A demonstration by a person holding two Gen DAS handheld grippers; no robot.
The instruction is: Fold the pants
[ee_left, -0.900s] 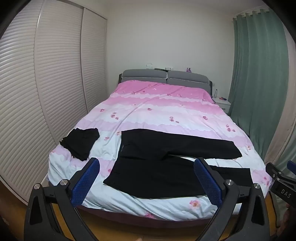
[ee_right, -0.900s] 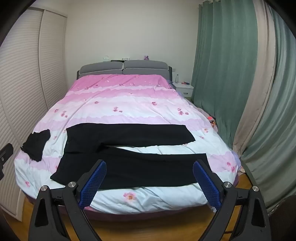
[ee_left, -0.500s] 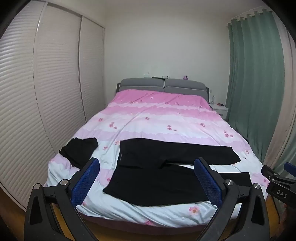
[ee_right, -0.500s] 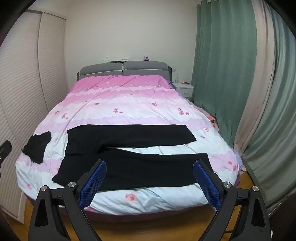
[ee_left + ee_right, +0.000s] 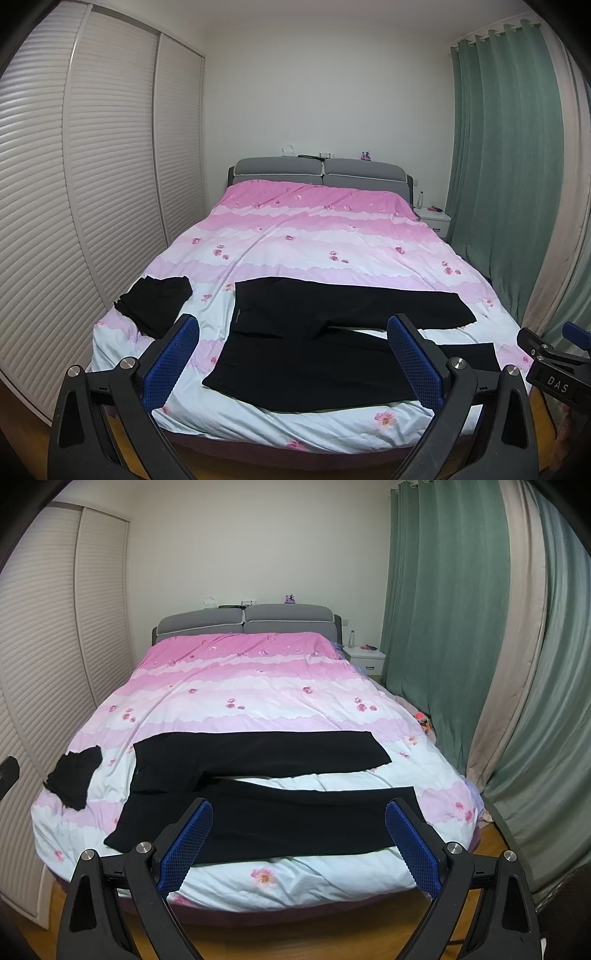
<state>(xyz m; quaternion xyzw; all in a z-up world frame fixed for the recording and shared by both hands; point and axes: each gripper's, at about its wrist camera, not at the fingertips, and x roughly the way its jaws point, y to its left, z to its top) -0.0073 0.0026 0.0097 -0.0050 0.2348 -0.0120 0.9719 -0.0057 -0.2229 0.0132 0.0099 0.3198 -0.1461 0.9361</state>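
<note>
Black pants [image 5: 317, 339] lie spread flat on the bed [image 5: 332, 236], seemingly unfolded. Left gripper [image 5: 291, 358] and right gripper [image 5: 299, 845] hover before it, jaws wide, empty.

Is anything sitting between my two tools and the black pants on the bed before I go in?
Nothing visible does. Both the left tool and right tool are open and empty, facing the spread-out pants across bare duvet. The small black garment lies off to the left, apart from the pants.
</note>
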